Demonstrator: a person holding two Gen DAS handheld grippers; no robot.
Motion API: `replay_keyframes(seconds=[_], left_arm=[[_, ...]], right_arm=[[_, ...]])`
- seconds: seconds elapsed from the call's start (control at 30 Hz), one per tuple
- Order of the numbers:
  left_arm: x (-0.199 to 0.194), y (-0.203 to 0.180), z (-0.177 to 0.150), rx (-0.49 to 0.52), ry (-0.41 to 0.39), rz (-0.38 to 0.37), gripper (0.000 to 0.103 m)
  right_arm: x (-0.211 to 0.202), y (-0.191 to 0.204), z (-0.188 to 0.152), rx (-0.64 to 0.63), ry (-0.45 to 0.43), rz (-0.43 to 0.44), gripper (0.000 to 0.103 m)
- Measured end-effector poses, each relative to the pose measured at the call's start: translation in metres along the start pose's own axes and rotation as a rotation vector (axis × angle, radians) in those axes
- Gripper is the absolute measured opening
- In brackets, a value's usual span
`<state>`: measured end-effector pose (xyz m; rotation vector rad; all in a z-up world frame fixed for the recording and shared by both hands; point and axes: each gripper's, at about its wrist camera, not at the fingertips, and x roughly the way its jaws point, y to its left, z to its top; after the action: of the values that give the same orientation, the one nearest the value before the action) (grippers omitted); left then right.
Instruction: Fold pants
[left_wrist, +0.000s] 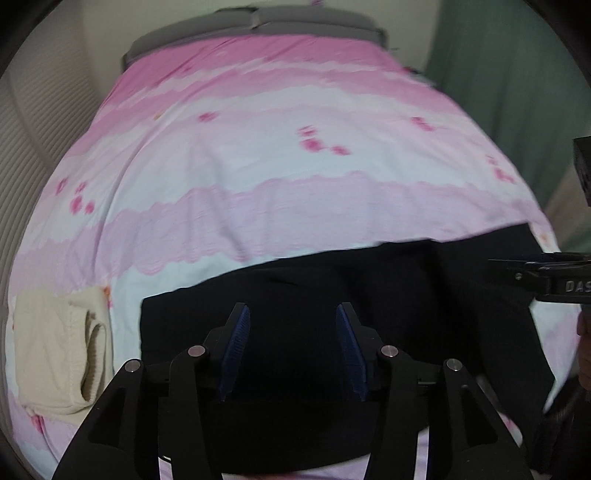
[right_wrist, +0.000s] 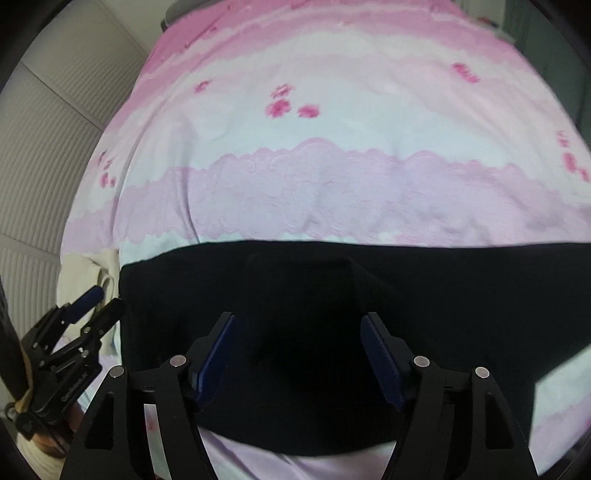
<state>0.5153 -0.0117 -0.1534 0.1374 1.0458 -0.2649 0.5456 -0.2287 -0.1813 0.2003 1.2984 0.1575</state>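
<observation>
The black fabric pants (right_wrist: 332, 314) lay flat across the near end of the bed, on a pink-and-white banded bedsheet with small red flowers (right_wrist: 314, 147), already gathered into a broad dark rectangle whose far edge ran straight across both views. A cream knitted garment (left_wrist: 62, 350) sat on the sheet just beside the left end of the pants. The left gripper (left_wrist: 293, 347) hovered over the left part of the black cloth, its blue-padded jaws spread apart and holding nothing. The right gripper (right_wrist: 299, 354) hung over the cloth further right, likewise released and empty. Whether either touched the fabric could not be told. By the look of it, one fold was done and the hands were between grasps. The next move would probably call for pinching one end of the rectangle with both grippers and carrying it over onto the other, keeping the edges aligned.
</observation>
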Motion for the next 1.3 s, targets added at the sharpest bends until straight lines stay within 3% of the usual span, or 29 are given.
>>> replay_keyframes(seconds=[0.33,0.53,0.73,0.93,1.1,1.2,1.27,1.3], left_arm=[[-0.06,-0.1,-0.047,0.216,-0.069,-0.119,0.08],[-0.059,-0.15,-0.092,0.294,0.017,-0.18,0.081],[-0.04,-0.204,-0.136,0.345,0.149,-0.201,0.081],[-0.023,-0.241,-0.155,0.298,0.243,-0.185,0.081],[-0.005,-0.263,-0.158,0.192,0.313,-0.065,0.081],[0.0,-0.268,-0.157,0.103,0.351,-0.03,0.081],[0.001,-0.275,-0.154,0.054,0.36,0.005,0.081],[0.001,-0.278,-0.152,0.032,0.358,0.018,0.081]], right_arm=[[-0.081,-0.061,-0.135,0.139,-0.069,-0.131,0.07],[-0.095,-0.093,-0.209,0.199,-0.024,-0.21,0.07],[-0.08,-0.121,-0.268,0.194,0.08,-0.267,0.07],[-0.055,-0.155,-0.302,0.144,0.191,-0.276,0.07],[-0.014,-0.181,-0.32,0.004,0.286,-0.272,0.07],[0.01,-0.195,-0.322,-0.1,0.331,-0.251,0.07],[0.019,-0.206,-0.321,-0.128,0.341,-0.206,0.067],[0.02,-0.214,-0.319,-0.133,0.345,-0.154,0.055]])
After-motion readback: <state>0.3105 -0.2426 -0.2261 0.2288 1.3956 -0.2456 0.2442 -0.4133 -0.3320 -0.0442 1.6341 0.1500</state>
